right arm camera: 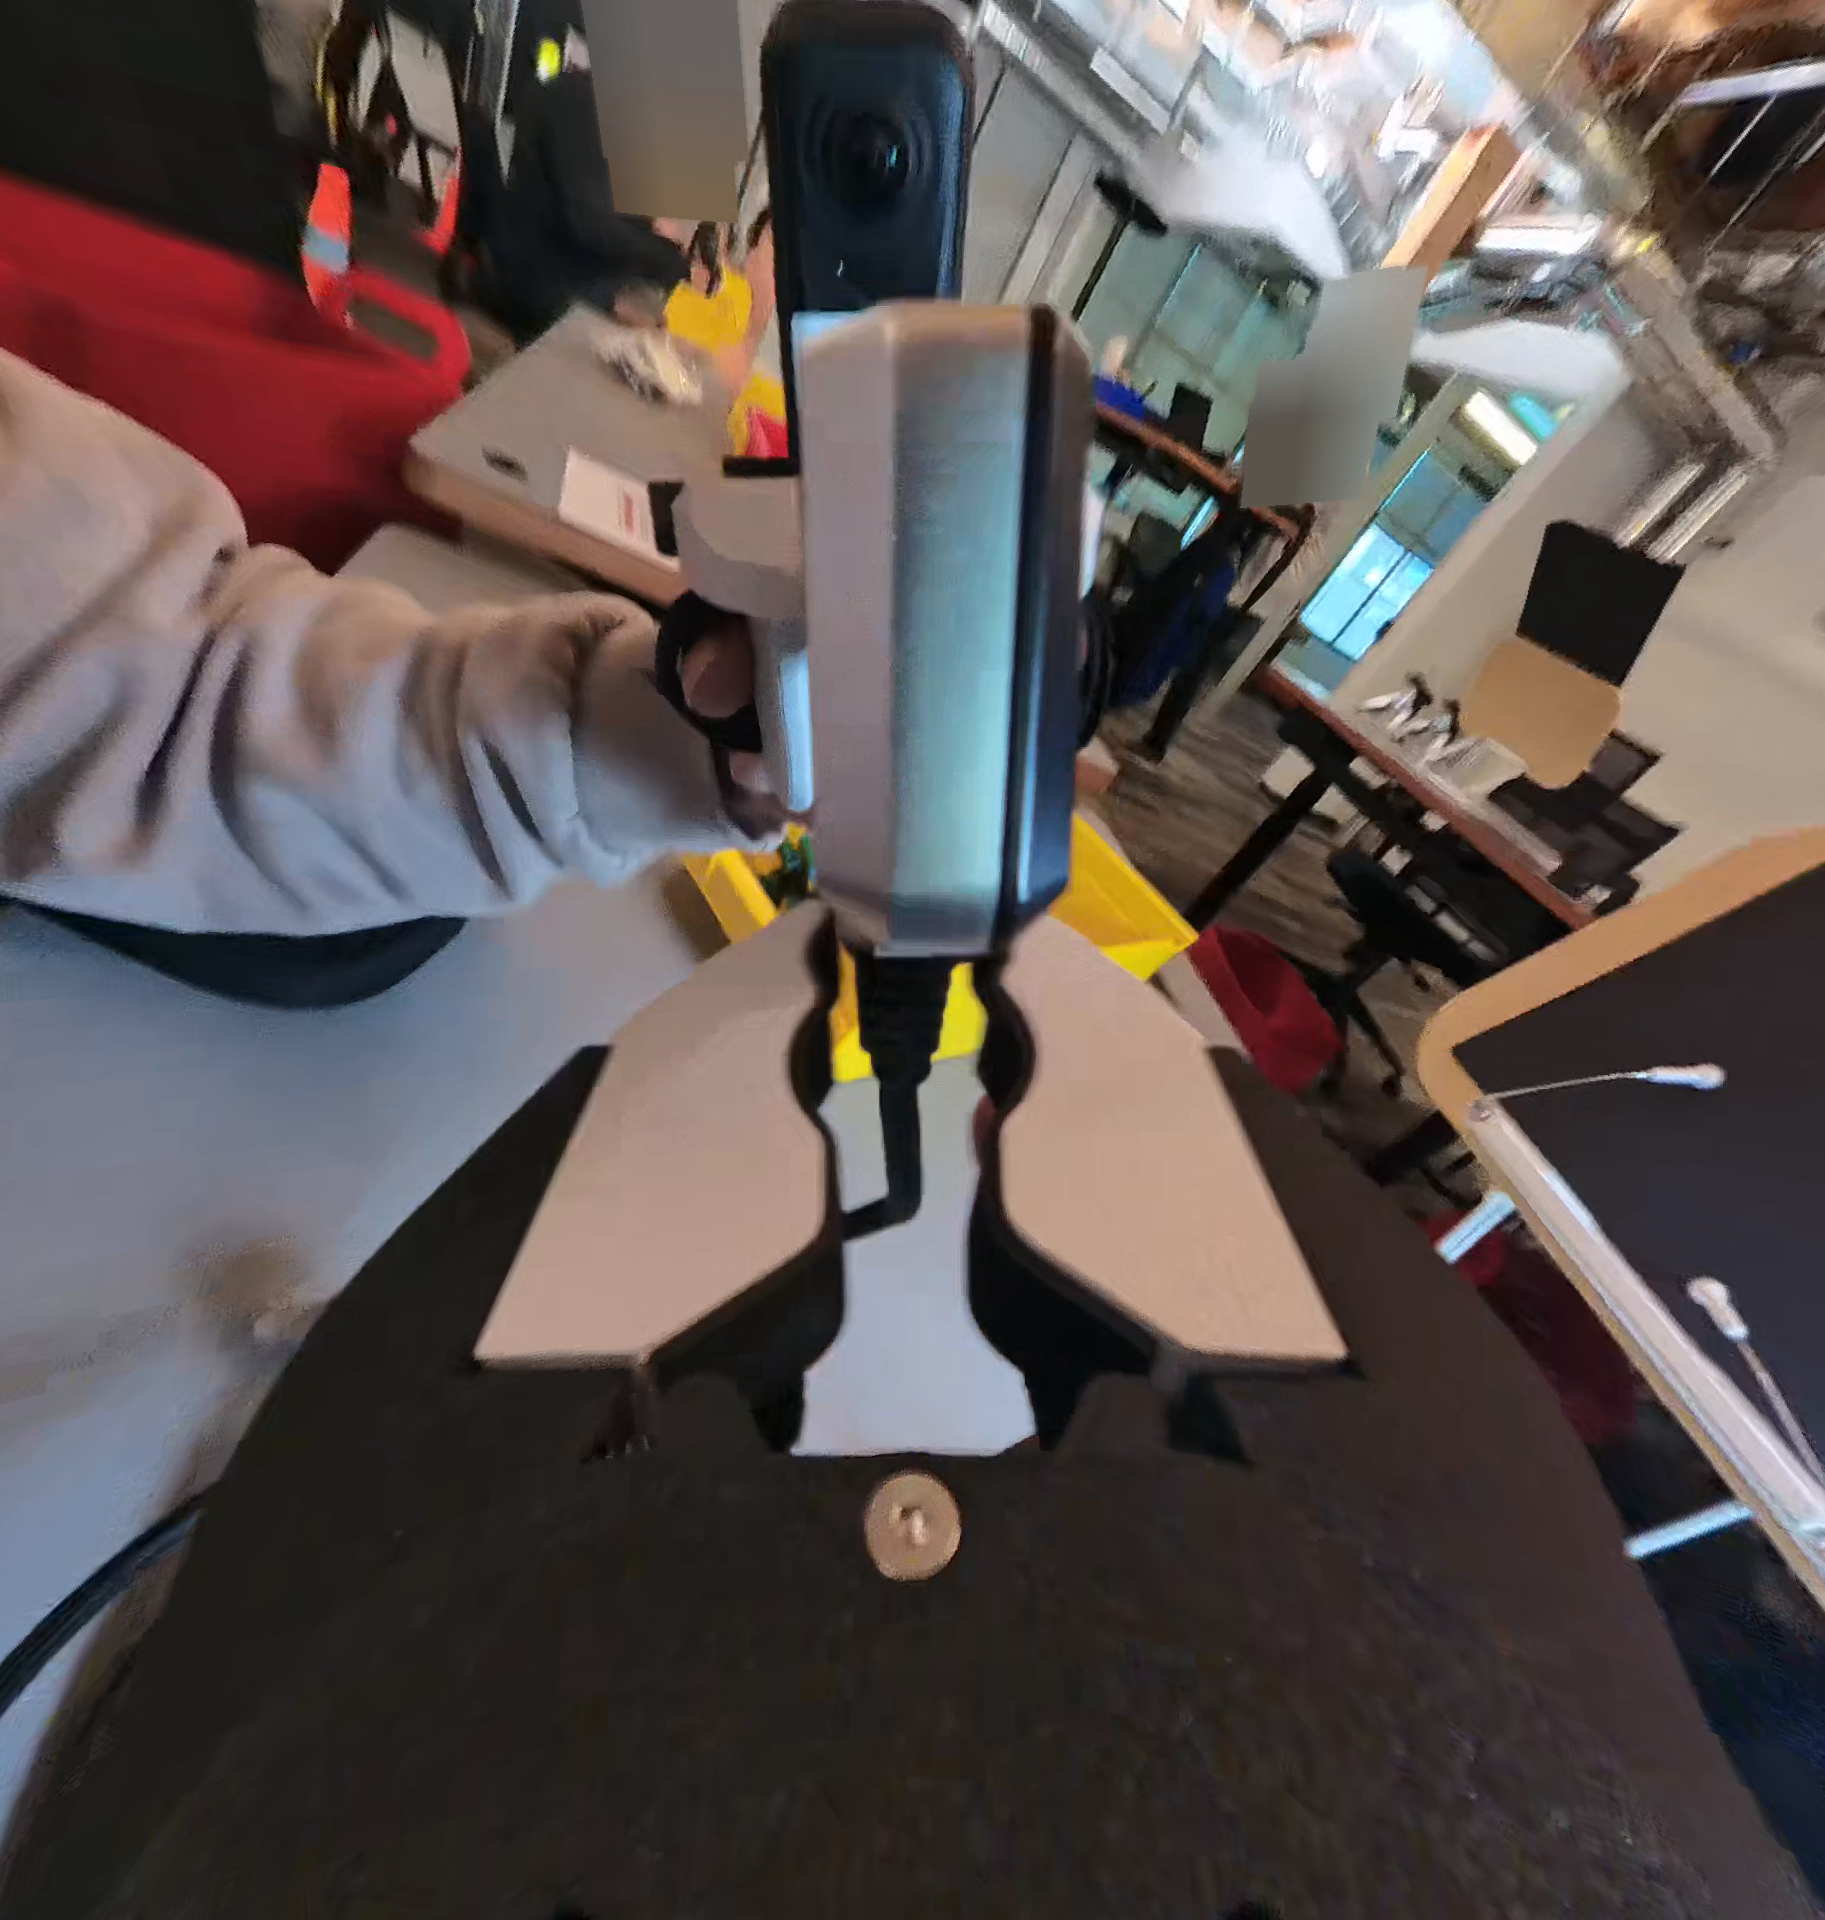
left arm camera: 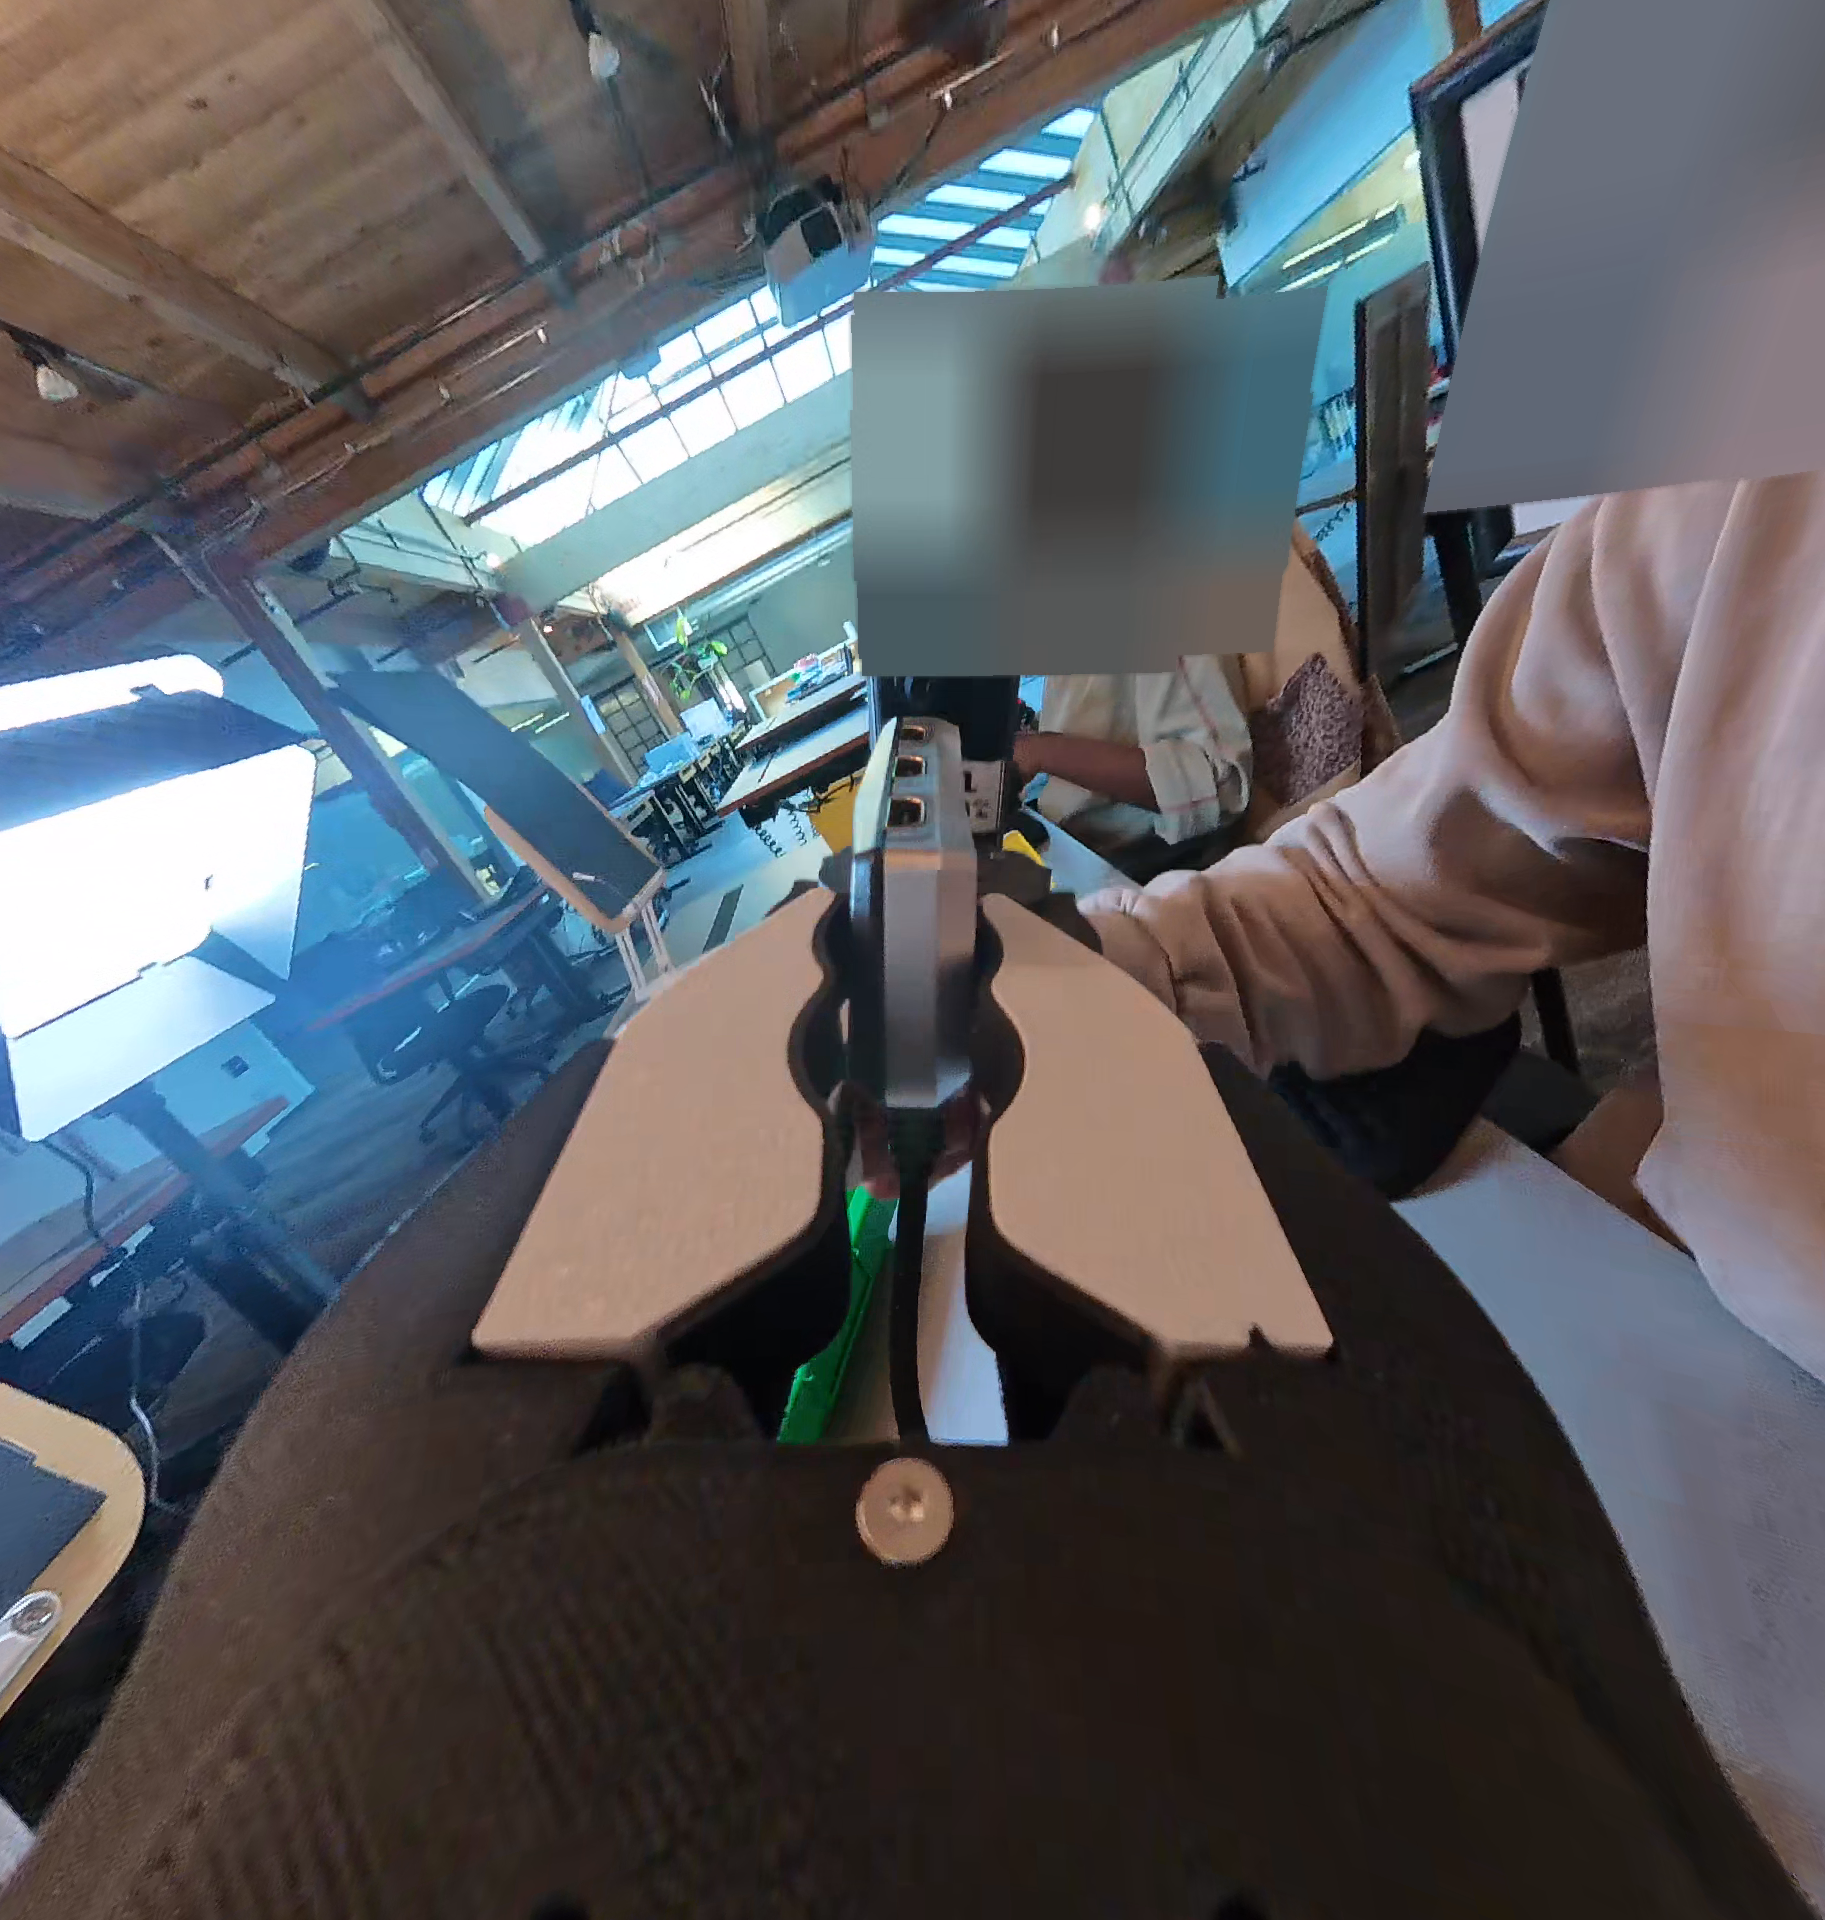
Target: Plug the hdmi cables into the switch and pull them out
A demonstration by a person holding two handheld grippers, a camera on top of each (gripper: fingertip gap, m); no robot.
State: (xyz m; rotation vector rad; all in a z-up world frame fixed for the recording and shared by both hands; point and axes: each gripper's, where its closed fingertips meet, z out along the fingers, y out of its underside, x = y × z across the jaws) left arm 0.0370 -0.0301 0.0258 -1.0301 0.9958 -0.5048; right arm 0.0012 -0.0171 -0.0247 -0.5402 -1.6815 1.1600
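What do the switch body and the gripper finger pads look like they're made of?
The switch looks like brushed grey metal, probably aluminium: its flat side shows a soft streaked sheen, and one face is black. The finger pads of the left gripper look like matte grey printed plastic with a fine grainy texture; I can't be sure.

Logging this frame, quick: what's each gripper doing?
Left gripper: shut on the switch.
Right gripper: open around the cable plugged into the switch.

Switch between left tongs, cable below.
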